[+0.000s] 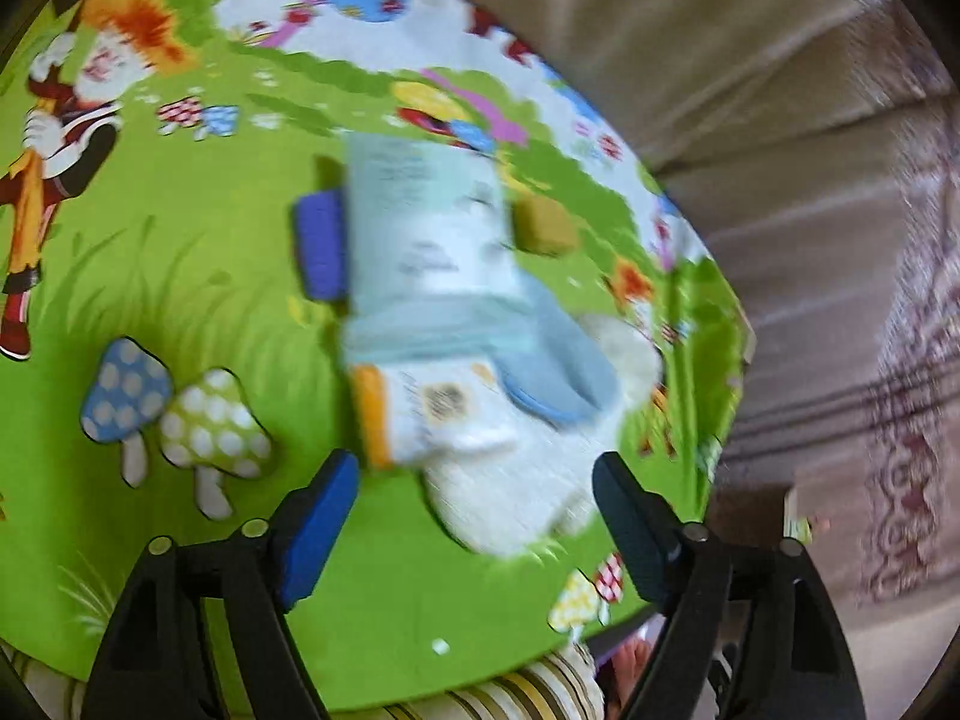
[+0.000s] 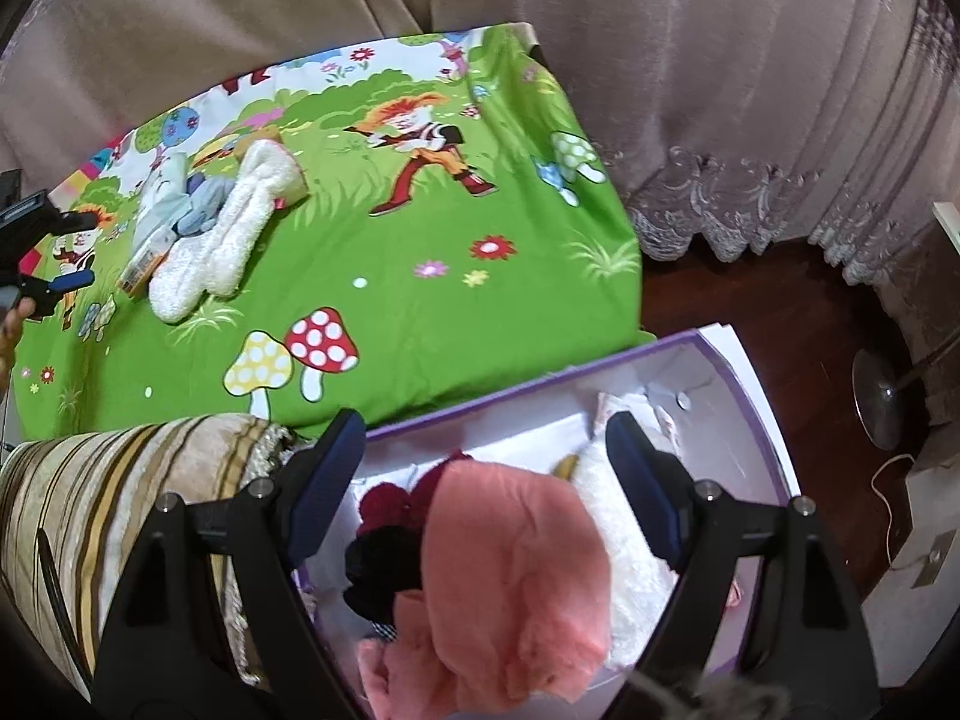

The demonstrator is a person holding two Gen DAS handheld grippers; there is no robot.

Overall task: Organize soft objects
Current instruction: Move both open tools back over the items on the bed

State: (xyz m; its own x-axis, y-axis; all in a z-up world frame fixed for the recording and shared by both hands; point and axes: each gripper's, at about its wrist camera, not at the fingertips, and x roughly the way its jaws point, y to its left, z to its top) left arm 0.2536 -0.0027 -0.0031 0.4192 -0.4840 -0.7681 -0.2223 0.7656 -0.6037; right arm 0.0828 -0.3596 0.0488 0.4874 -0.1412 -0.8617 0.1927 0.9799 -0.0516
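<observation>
- Now we see the remaining pile on the green cartoon bedspread, directly ahead of the left hand-held gripper, whose fingers stand released with nothing between them.
- Topmost in that pile are a pale packaged sock bundle, a blue sock and fluffy white socks; the white socks lie nearest our left fingertips, just ahead of them.
- We judge the bundle's long axis runs away from the left hand-held gripper, roughly along its pointing line, so the fingers would straddle it across its narrow width.
- Meanwhile the right hand-held gripper hangs over the purple-edged box, also released, above a pink cloth and dark pompoms already inside.
- From the right wrist view the pile lies well apart, far left, so we take the left hand as nearer for the pick.
</observation>
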